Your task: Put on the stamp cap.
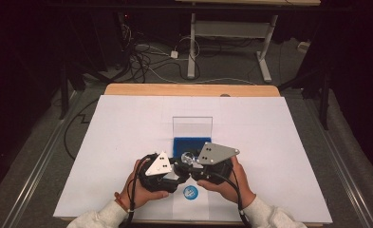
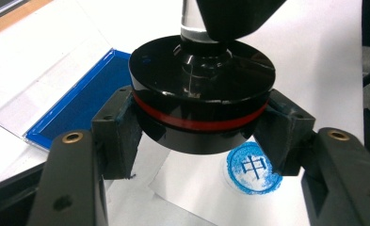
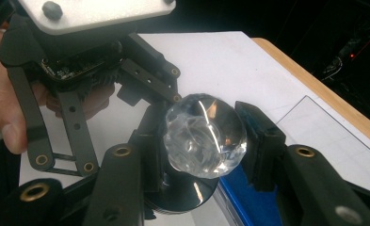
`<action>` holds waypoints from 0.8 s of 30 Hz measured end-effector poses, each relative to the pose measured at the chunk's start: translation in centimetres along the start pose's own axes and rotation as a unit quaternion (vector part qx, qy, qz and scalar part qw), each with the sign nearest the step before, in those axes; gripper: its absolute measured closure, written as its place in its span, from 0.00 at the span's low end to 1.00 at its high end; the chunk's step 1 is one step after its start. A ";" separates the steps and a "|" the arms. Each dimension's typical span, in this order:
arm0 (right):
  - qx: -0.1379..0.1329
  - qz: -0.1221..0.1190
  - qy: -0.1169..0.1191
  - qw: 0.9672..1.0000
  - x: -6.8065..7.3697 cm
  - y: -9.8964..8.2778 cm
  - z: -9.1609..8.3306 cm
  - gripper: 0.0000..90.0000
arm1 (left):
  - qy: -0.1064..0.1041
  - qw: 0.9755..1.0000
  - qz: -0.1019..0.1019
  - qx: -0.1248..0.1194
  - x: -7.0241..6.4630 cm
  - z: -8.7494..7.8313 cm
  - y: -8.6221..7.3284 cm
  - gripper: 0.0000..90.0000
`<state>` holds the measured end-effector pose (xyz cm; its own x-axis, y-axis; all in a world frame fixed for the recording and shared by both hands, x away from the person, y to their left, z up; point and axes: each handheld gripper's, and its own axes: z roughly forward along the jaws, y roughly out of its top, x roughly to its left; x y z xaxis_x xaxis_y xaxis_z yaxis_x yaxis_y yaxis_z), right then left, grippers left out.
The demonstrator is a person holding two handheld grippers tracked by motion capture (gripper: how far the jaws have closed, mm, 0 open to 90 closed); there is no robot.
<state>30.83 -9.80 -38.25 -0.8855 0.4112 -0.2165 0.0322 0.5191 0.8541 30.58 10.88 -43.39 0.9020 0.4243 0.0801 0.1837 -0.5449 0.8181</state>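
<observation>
A round stamp with a black base and red band (image 2: pixel 201 94) and a clear faceted knob (image 3: pixel 204 136) hangs just above the white paper, near the table's front. My left gripper (image 2: pixel 201 136) is shut on the black base, its pads pressing both sides. My right gripper (image 3: pixel 205 141) is shut on the clear knob from the other side. In the high view both grippers meet at the stamp (image 1: pixel 189 159). A round blue print with a character (image 2: pixel 253 169) lies on the paper under the stamp. The blue ink pad (image 1: pixel 191 144) sits open just behind.
The ink pad's clear lid (image 1: pixel 192 127) stands open behind the pad. A large white sheet (image 1: pixel 127 123) covers most of the wooden table (image 1: pixel 189 89). Beyond the far edge are desk legs (image 1: pixel 191 47) and cables on the floor.
</observation>
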 end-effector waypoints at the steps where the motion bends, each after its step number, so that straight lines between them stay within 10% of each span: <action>1: 0.001 0.001 0.001 1.000 0.0 0.0 0.0 0.64 | 0.000 1.000 0.000 0.001 0.0 0.0 0.0 0.41; 24: 0.004 0.000 0.008 1.000 -0.1 -0.7 0.3 0.64 | 0.022 0.999 0.010 0.021 -0.4 -0.1 0.1 0.41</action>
<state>31.02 -9.94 -38.96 -0.8927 0.3997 -0.2081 0.0371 0.5253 0.8501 30.24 10.69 -43.27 0.8876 0.4441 0.1222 0.1827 -0.5829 0.7918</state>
